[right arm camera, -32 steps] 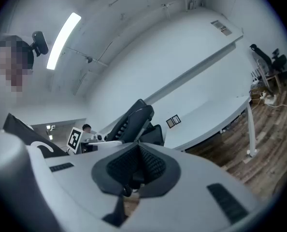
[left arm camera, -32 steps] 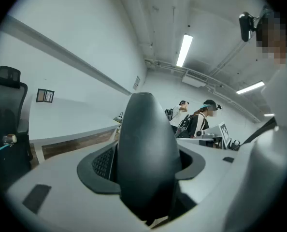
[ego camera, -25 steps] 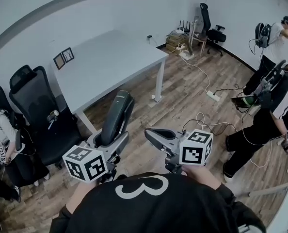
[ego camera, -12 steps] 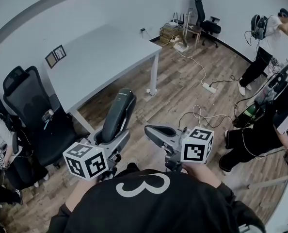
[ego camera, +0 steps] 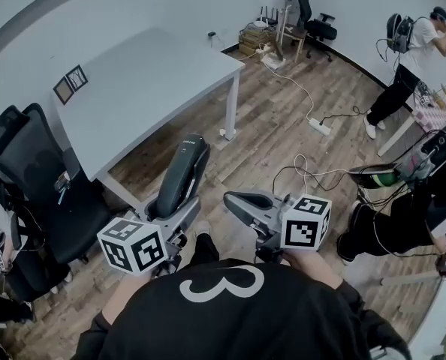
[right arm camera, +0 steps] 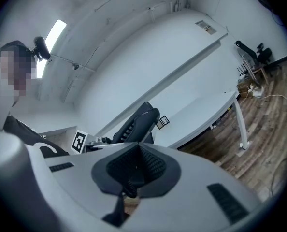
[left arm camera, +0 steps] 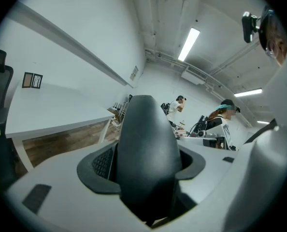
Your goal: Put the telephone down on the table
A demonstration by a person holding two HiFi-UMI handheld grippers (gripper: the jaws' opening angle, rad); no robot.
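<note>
A black telephone handset stands up out of my left gripper, whose jaws are shut on its lower end. In the left gripper view the handset fills the middle between the dark pads. My right gripper hangs beside it at the same height, shut, with its pads pressed together; a small coiled piece shows just under them and I cannot tell what it is. The handset also shows in the right gripper view. The white table lies ahead and to the left, beyond both grippers.
Black office chairs crowd the table's left end, and another chair stands at the far wall. A power strip with cables runs over the wooden floor. People stand at the right, one close by.
In the head view the table and floor have slid up and to the left as I moved. Both grippers keep their places in the picture, and the handset stays in the left one.
</note>
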